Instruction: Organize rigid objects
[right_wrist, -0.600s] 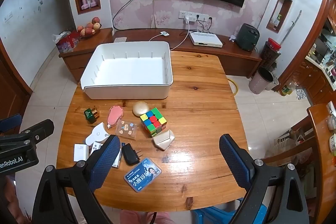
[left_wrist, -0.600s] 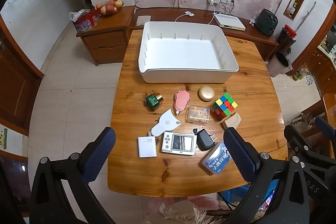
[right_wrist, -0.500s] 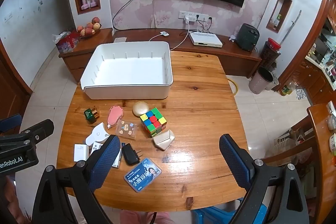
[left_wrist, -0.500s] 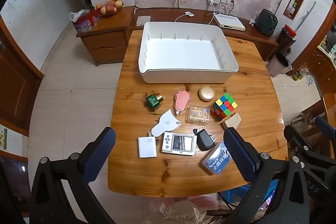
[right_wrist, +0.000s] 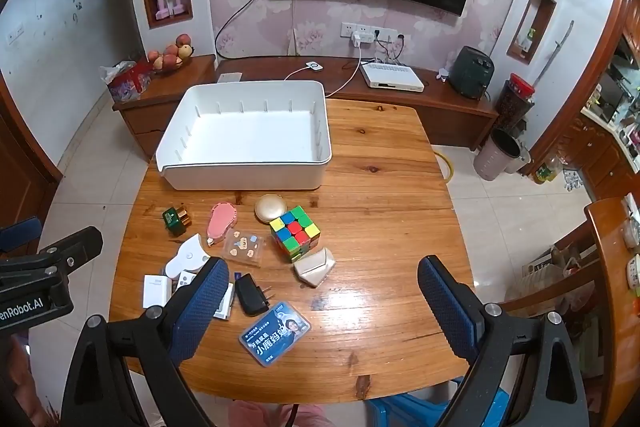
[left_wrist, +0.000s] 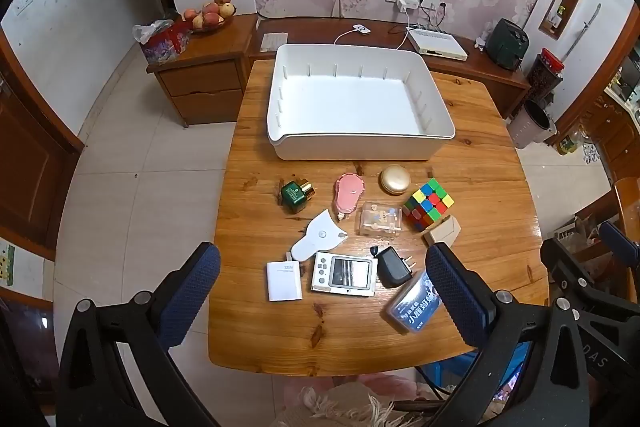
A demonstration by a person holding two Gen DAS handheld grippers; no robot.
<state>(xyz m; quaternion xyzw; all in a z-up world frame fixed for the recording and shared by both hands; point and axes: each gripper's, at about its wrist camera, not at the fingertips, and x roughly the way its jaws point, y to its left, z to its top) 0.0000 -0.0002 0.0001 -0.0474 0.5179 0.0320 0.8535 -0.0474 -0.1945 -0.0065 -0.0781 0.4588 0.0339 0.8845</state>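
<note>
An empty white bin (left_wrist: 360, 143) (right_wrist: 244, 175) stands at the far side of the wooden table (left_wrist: 480, 187). In front of it lie several small objects: a green bottle (left_wrist: 295, 193), a pink case (left_wrist: 349, 191), a gold compact (left_wrist: 395, 179), a Rubik's cube (left_wrist: 427, 203) (right_wrist: 295, 231), a clear box (left_wrist: 379, 219), a white tape measure (left_wrist: 318, 241), a white charger (left_wrist: 283, 281), a white device with a screen (left_wrist: 345, 273), a black plug (left_wrist: 394, 266), a blue card case (left_wrist: 414, 307) (right_wrist: 275, 331) and a beige box (left_wrist: 442, 231). My left gripper (left_wrist: 322, 287) and right gripper (right_wrist: 323, 297) are open and empty, high above the near edge.
A low wooden cabinet (left_wrist: 200, 83) runs behind the table with a fruit bowl (left_wrist: 208, 17), a router (left_wrist: 437, 43) and a dark appliance (left_wrist: 506, 43). A bin (left_wrist: 532, 123) stands on the floor at right. A wooden chair (right_wrist: 600, 267) is at the right.
</note>
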